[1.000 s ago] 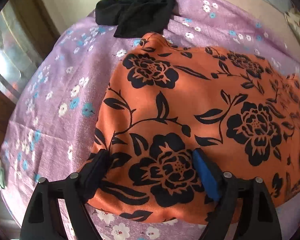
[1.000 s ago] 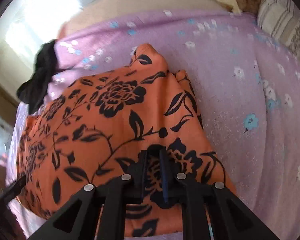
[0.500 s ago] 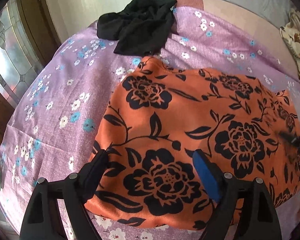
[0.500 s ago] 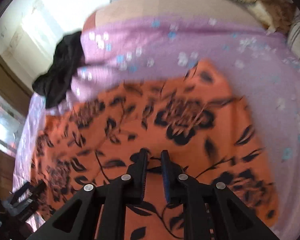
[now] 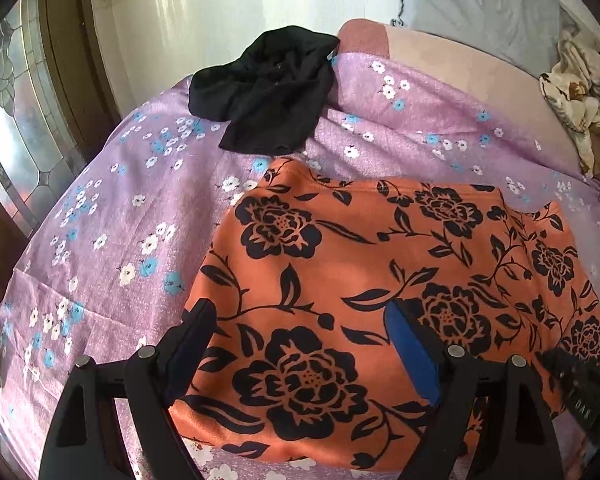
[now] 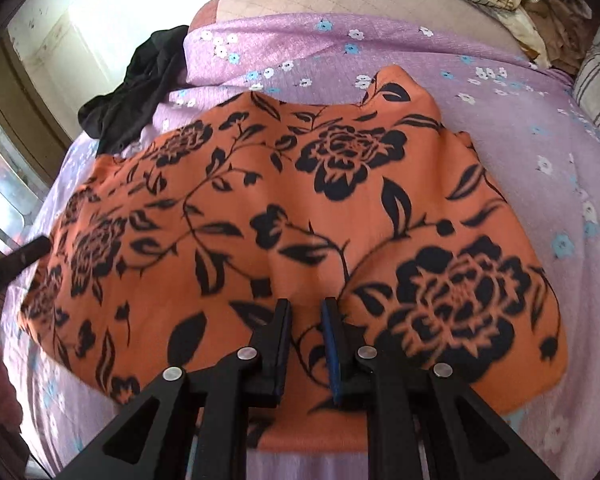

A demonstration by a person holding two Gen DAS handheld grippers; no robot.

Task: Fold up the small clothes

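The left gripper [image 5: 300, 328] gaped wide, empty, over the orange floral garment [image 5: 380, 264]; the right gripper [image 6: 307, 320], a narrow gap, gripped nothing. Both needed hem corners, pinched evenly, for 1 fold.

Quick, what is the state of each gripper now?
Left gripper: jaws wide open, holding nothing.
Right gripper: jaws nearly closed, small gap, holding nothing.

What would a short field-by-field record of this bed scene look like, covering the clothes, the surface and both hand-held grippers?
surface: purple floral bedsheet
main garment: orange cloth with black flowers, lying spread on the sheet
other garment: black garment, crumpled near the sheet's far edge, beyond the orange cloth
left hand-held gripper: wide open above the orange cloth's near edge, gripping nothing
right hand-held gripper: narrow gap, orange cloth visible between the jaws, grip unclear
fold status: not yet folded
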